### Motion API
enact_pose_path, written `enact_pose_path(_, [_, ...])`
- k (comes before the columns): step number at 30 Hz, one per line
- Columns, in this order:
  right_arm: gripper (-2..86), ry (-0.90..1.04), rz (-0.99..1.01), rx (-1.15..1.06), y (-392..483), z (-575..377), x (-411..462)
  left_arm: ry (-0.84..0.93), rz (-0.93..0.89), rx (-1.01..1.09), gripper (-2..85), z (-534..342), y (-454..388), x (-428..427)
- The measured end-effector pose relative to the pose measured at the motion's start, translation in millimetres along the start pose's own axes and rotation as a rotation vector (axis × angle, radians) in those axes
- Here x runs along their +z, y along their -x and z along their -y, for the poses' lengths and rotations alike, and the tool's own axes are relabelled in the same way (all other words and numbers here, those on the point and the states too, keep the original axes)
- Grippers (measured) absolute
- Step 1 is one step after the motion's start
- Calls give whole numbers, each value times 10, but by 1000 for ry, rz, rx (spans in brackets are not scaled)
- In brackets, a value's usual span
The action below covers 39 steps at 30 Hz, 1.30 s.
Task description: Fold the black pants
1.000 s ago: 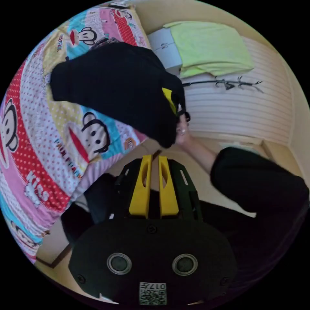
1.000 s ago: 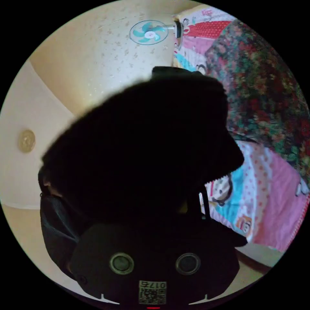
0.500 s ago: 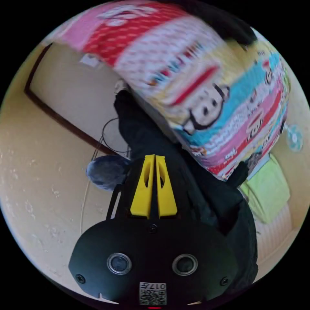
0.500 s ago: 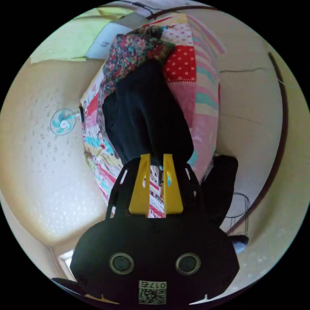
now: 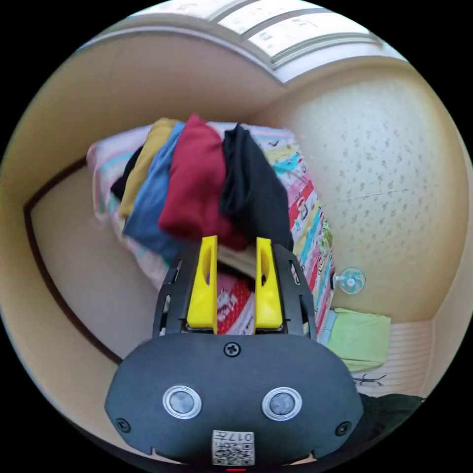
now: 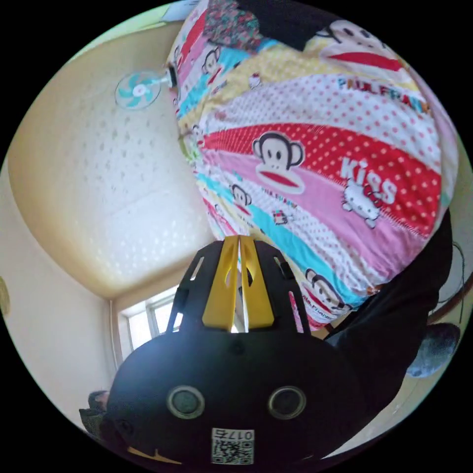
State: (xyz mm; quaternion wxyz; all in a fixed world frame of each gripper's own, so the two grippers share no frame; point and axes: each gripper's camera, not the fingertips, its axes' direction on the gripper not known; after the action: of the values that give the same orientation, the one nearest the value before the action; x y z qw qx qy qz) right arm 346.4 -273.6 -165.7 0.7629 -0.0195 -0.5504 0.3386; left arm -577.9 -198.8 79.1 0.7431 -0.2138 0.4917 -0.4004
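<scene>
Spreading across the right gripper view, the cartoon-print bedcover is the largest thing, with a floral cloth at its far end. In the left gripper view a row of folded clothes lies on the cover: mustard, blue, dark red, then the black pants at the end nearest the wall fan. A green cloth sits below the fan. The left gripper hangs just before the pile, jaws apart and empty, the pants just beyond its tips. The right gripper has its jaws together on nothing, over the cover's edge.
</scene>
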Motion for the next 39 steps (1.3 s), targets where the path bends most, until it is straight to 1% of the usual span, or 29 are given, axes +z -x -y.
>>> enact_pose_path(3, [3,170,-19,-141,-48,-252,214,79,35,13,110,432,-191,220])
enact_pose_path(4, [3,189,-49,-157,-74,-298,211,186,-9,-47,100,476,-181,482])
enact_pose_path(5, [3,207,-117,-176,-145,-385,161,232,-47,-121,80,424,-200,634])
enact_pose_path(6, [3,203,-154,-180,-238,-458,66,227,-87,-123,69,374,-253,652])
enact_pose_path(7, [3,196,-153,-183,-287,-494,7,194,-220,-70,51,257,-425,622])
enact_pose_path(8, [3,177,-116,-195,-382,-566,-121,158,-424,-2,39,121,-659,550])
enact_pose_path(9, [3,157,-55,-220,-465,-638,-250,159,-493,21,37,45,-806,521])
enact_pose_path(10, [3,145,-30,-234,-498,-672,-310,168,-559,112,32,-117,-1205,446])
enact_pose_path(11, [3,115,-1,-263,-553,-731,-417,208,-555,241,29,-301,-1710,382])
enact_pose_path(12, [3,89,5,-286,-600,-765,-496,234,-540,309,29,-410,-1990,358])
enact_pose_path(13, [3,77,3,-297,-623,-771,-522,291,-523,449,29,-660,-2556,327])
enact_pose_path(14, [3,60,-10,-314,-672,-758,-543,347,-539,584,30,-950,-3082,307])
enact_pose_path(15, [4,47,-25,-321,-726,-722,-521,380,-560,646,30,-1104,-3321,307])
enact_pose_path(17, [4,47,-29,-344,-805,-655,-400,546,-662,872,35,-1751,-4095,364])
enact_pose_path(18, [5,63,-38,-366,-859,-611,-259,607,-675,928,37,-1926,-4248,401])
enact_pose_path(20, [6,112,-100,-383,-961,-544,46,891,-671,1059,51,-2550,-4611,560])
enact_pose_path(22, [8,188,-208,-395,-1082,-488,451,947,-616,1093,52,-2796,-4573,501])
enact_pose_path(24, [16,334,-389,-416,-1286,-434,1141,916,-532,1088,52,-2797,-4359,352])
enact_pose_path(26, [28,462,-529,-468,-1460,-439,1733,879,-421,932,53,-2488,-3923,175])
enact_pose_path(27, [38,545,-631,-510,-1599,-469,2160,869,-413,871,54,-2372,-3792,121])
enact_pose_path(28, [44,585,-682,-529,-1677,-493,2381,827,-415,728,53,-2107,-3503,-20])
enact_pose_path(29, [59,672,-778,-573,-1848,-568,2855,751,-425,565,51,-1832,-3184,-210])
enact_pose_path(30, [76,756,-855,-633,-2011,-693,3340,702,-433,477,48,-1696,-3009,-325])
enact_pose_path(31, [83,798,-888,-672,-2089,-779,3587,592,-461,304,44,-1452,-2652,-583])
enact_pose_path(32, [97,888,-945,-764,-2249,-996,4089,479,-490,147,40,-1262,-2316,-861])
enact_pose_path(33, [109,976,-987,-865,-2417,-1266,4586,427,-501,74,39,-1186,-2162,-1001])
enact_pose_path(35, [126,1112,-1027,-997,-2699,-1710,5252,240,-559,-181,33,-997,-1658,-1548])
enact_pose_path(37, [145,1225,-1109,-1120,-3050,-2149,5803,115,-652,-342,26,-934,-1392,-1917])
enact_pose_path(39, [181,1275,-1277,-1365,-3630,-2664,6309,12,-750,-450,14,-890,-1244,-2229])
